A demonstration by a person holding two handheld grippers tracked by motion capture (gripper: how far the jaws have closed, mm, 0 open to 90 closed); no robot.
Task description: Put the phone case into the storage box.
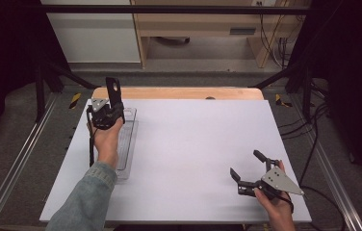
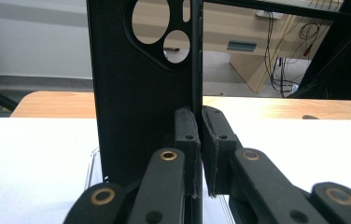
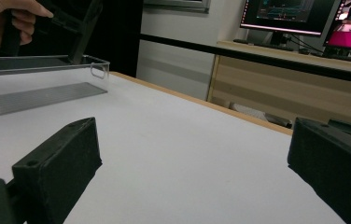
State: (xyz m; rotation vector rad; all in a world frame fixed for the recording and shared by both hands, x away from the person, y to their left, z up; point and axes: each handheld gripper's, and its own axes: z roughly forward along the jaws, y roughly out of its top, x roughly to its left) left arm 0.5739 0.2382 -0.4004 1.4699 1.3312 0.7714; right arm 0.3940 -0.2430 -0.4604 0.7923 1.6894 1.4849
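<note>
A black phone case (image 1: pixel 113 90) with round camera cut-outs stands upright, its lower end over the far end of a clear plastic tray (image 1: pixel 130 139). My left gripper (image 1: pixel 114 105) is shut on the case's edge. In the left gripper view the pads (image 2: pixel 185 128) pinch the thin side wall of the case (image 2: pixel 136 102) just above the tray's rim (image 2: pixel 94 158). My right gripper (image 1: pixel 245 163) rests open at the table's near right corner, with nothing between its jaws. From the right gripper view (image 3: pixel 192 163) the case (image 3: pixel 87 28) and tray (image 3: pixel 47 60) show far off.
The white table board (image 1: pixel 193 144) has a wooden strip (image 1: pixel 179 92) along its far edge. Metal rails (image 1: pixel 20 159) run along both sides, with cables (image 1: pixel 314 125) on the floor at the right. A wooden desk (image 3: pixel 276 79) with monitors (image 3: pixel 290 14) stands beyond.
</note>
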